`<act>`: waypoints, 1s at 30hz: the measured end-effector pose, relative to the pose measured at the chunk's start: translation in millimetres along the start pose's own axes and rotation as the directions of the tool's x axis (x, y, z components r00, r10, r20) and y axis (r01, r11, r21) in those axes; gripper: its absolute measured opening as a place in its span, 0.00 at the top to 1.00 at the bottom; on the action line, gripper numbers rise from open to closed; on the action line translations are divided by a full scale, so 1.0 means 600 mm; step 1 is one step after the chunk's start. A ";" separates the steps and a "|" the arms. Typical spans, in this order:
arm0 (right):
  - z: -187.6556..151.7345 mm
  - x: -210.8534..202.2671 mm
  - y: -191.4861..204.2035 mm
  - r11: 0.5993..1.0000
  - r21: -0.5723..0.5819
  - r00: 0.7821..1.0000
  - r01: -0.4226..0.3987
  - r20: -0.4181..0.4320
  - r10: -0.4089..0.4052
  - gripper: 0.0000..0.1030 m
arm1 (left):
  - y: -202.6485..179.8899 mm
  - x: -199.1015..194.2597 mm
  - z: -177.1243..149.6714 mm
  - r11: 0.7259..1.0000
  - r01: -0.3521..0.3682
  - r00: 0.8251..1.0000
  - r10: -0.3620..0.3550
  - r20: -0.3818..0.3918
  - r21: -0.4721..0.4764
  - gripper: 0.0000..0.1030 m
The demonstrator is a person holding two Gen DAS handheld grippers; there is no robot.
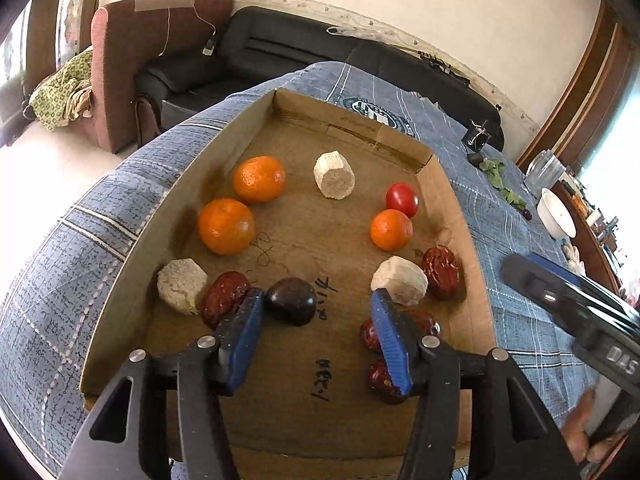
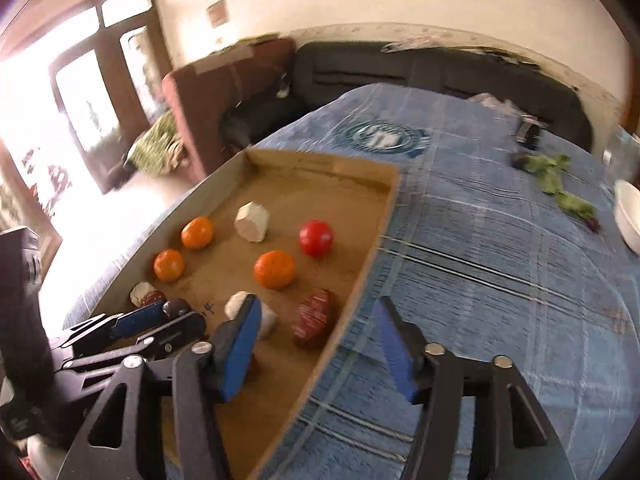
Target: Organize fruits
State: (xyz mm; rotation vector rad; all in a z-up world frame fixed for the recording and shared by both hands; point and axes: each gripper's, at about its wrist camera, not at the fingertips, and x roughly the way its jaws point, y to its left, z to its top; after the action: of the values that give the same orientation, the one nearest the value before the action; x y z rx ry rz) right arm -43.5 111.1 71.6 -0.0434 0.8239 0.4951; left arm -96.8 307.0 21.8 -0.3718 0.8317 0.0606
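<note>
Left tongs (image 1: 318,330) spread wide above the cardboard tray (image 1: 460,216); right tongs (image 2: 316,344) spread, straddling its edge.

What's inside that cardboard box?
The cardboard box holds three oranges, a red tomato, three pale chunks, several wrinkled red dates and a dark fruit. The left gripper, open, covers part of the near dates.
</note>
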 end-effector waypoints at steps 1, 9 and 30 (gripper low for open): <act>-0.005 -0.008 -0.006 1.000 0.015 1.000 0.008 0.007 -0.008 0.33 | -0.001 0.001 0.000 1.000 0.001 1.000 -0.001 -0.001 0.002 0.45; -0.048 -0.053 -0.045 0.994 0.104 0.999 0.045 0.024 -0.047 0.28 | -0.012 -0.041 -0.002 0.997 -0.071 0.993 0.071 0.095 0.001 0.45; -0.102 -0.112 -0.046 0.997 0.046 0.995 0.060 0.083 -0.064 0.17 | -0.153 -0.174 -0.036 0.940 -0.340 0.889 0.314 0.334 0.021 0.00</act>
State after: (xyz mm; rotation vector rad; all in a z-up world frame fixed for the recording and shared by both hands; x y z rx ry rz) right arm -112.2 45.6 73.3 -0.0082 0.7483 0.4178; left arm -164.4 223.4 112.4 -0.1354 0.5576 0.3948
